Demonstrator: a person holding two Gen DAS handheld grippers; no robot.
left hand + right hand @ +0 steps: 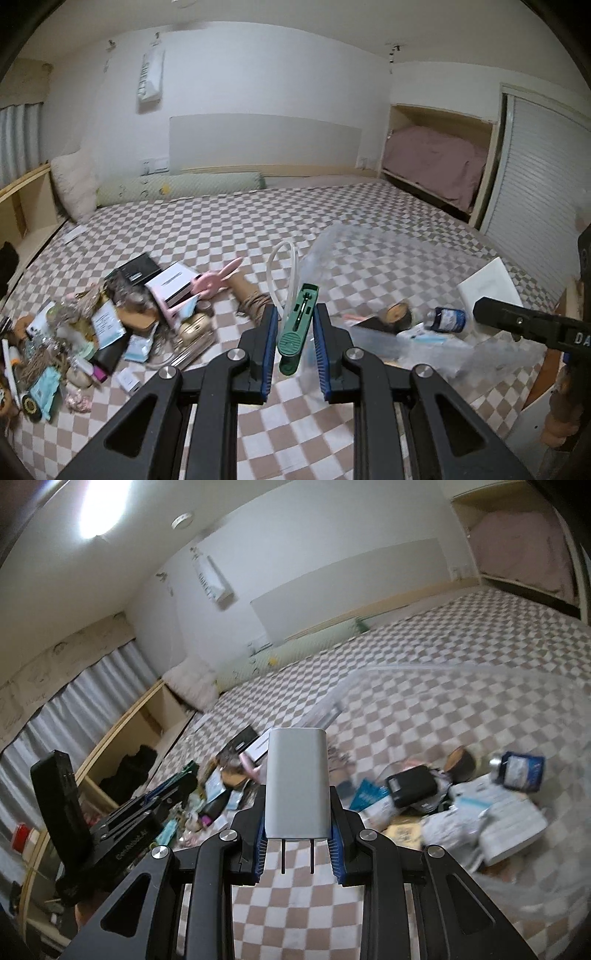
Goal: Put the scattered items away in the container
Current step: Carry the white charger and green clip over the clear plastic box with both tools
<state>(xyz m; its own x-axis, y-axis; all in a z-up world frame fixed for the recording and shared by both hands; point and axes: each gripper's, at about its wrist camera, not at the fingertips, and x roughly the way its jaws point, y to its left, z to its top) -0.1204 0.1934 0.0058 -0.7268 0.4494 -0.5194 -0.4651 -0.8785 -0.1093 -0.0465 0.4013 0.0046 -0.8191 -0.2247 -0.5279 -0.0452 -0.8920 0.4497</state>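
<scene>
Progress: by my reading you were midway; several things already lay inside the clear plastic container [461, 686], while a large pile of scattered items [110, 317] remained on the checkered bed cover [258, 221].
Left hand-held gripper [295, 325]: your jaws were clamped narrow on a green clip-like tool [297, 325], raised above the bed.
Right hand-held gripper [297, 812]: your pads gripped a silver-grey charger plug [296, 786], its two prongs pointing back toward the camera.
Container: transparent, thin-walled, blurred; it sat on the bed to the right of the pile.
Contents seen: a dark blue bottle [517, 771], a black case [410, 784], white packets [509, 823].
Left to do: both held items, then the pile.
</scene>
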